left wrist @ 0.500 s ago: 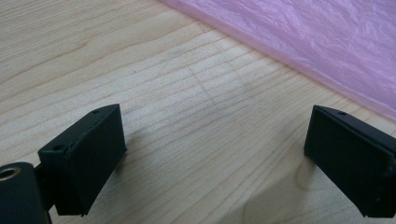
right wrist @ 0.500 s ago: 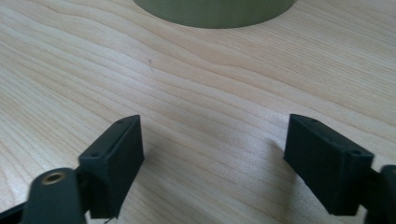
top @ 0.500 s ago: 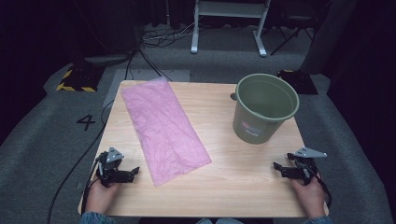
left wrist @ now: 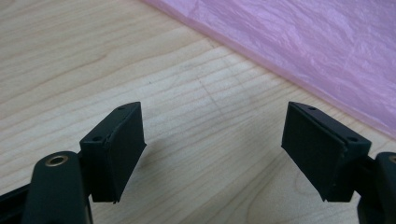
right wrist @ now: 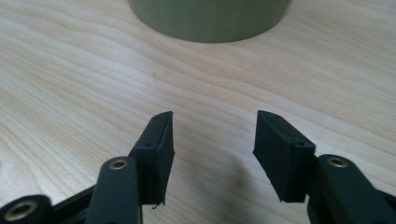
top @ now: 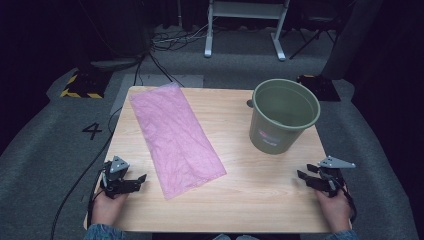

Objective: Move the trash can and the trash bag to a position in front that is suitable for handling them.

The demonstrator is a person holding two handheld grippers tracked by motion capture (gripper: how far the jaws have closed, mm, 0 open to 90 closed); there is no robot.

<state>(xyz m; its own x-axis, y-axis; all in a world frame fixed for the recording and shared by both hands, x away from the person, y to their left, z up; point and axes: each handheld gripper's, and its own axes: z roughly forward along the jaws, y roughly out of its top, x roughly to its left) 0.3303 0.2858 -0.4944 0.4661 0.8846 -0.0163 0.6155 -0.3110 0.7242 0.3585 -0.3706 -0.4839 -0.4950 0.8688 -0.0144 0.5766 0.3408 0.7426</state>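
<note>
Tongs [top: 141,178] near pink bag [top: 175,137], other tongs [top: 303,176] w/ bucket [top: 283,117], both gaping

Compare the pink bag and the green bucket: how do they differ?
The pink bag lies flat and slanted on the left half of the table; the green bucket stands upright near the far right corner, mouth open. The bag is thin and crinkled, the bucket rigid. Neither is touched by a gripper.

Bare table [top: 235,130] between sheet [top: 175,137], bucket [top: 283,116]
</note>
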